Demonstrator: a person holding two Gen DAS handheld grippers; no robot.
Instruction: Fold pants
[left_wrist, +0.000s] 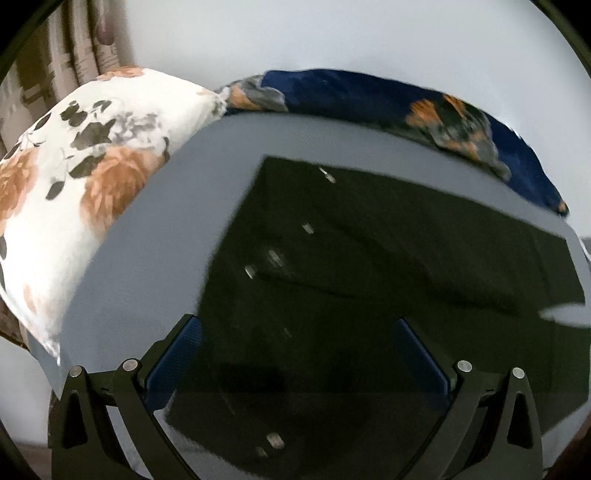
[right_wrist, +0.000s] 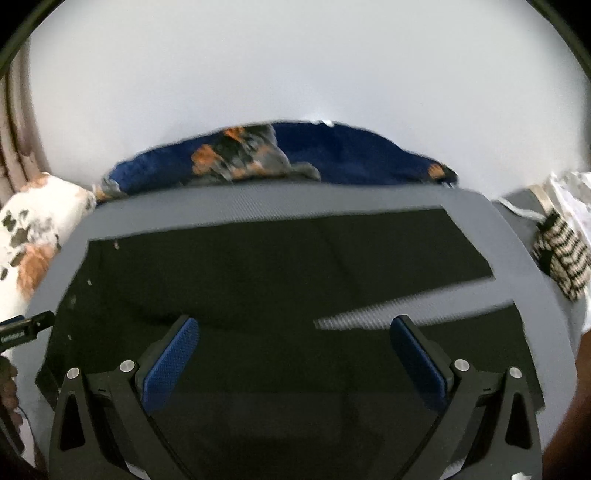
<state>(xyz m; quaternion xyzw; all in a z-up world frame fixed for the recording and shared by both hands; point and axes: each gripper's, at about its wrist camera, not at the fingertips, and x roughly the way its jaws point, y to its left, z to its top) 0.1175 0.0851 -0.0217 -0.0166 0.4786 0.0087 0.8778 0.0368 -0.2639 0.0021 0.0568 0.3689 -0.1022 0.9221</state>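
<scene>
Left gripper (left_wrist: 297, 334) spread wide, empty, above dark pants (left_wrist: 388, 266) lying flat on grey sheet (left_wrist: 147, 266), waistband end between the blue pads. Right gripper (right_wrist: 295, 332) likewise parted, holding nothing, over the pants (right_wrist: 258, 280), leg split just ahead.

Soft, even daylight with no hard shadows. Both views are motion-blurred and bowed by fisheye at the edges. The dark pants (left_wrist: 369, 277) lose nearly all detail; the far wall (right_wrist: 295, 74) glares pale.
</scene>
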